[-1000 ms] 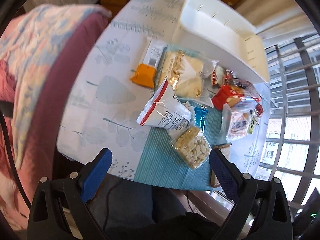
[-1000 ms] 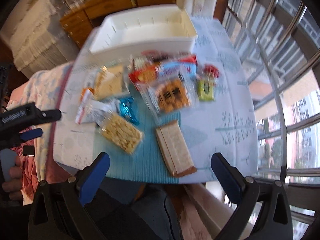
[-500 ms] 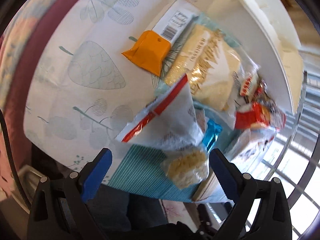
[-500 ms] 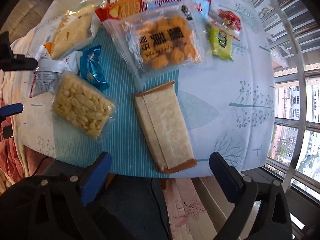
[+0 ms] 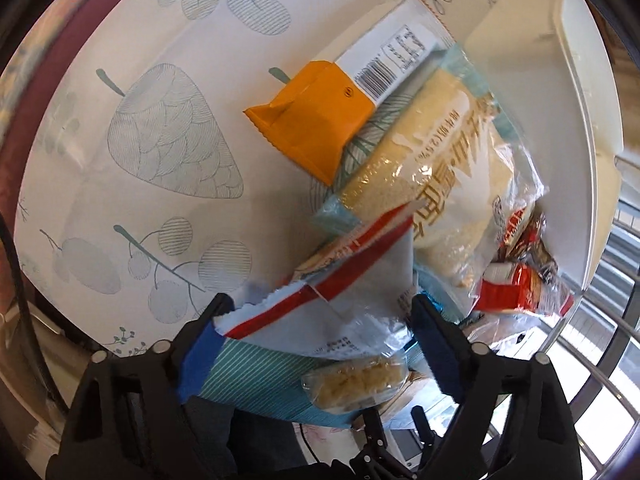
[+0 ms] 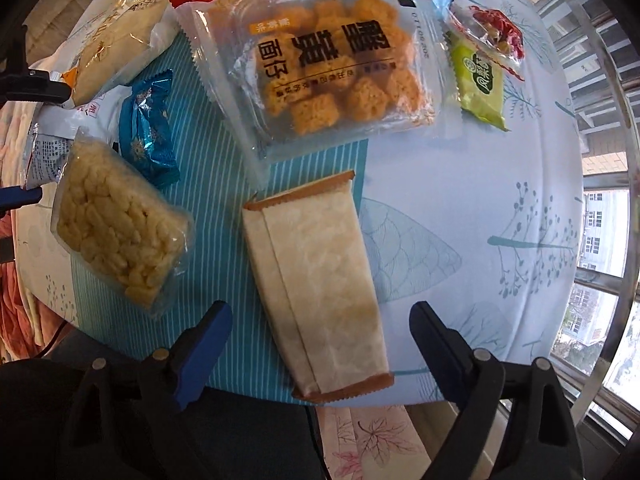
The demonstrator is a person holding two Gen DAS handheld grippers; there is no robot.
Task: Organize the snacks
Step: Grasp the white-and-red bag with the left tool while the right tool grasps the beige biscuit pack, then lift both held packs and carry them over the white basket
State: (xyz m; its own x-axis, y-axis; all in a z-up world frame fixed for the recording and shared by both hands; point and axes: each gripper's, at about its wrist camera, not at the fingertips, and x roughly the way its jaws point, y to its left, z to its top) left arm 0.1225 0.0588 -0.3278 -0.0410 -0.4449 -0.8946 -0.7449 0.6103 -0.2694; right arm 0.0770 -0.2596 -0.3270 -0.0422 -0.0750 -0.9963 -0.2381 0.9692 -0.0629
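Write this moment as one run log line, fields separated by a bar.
phase: reach | left hand-held gripper: closing around white-red pouch, not gripped | right hand-held gripper: closing over beige packet, not gripped

The clear pack of orange puffs (image 6: 340, 68) carries large black Chinese characters, seen upside down, with a small code beside them reading roughly "0110620" (blurred). The orange-and-white packet (image 5: 340, 108) bears a barcode. The pale crumb bag (image 5: 440, 168) shows gold Chinese lettering, not legible.
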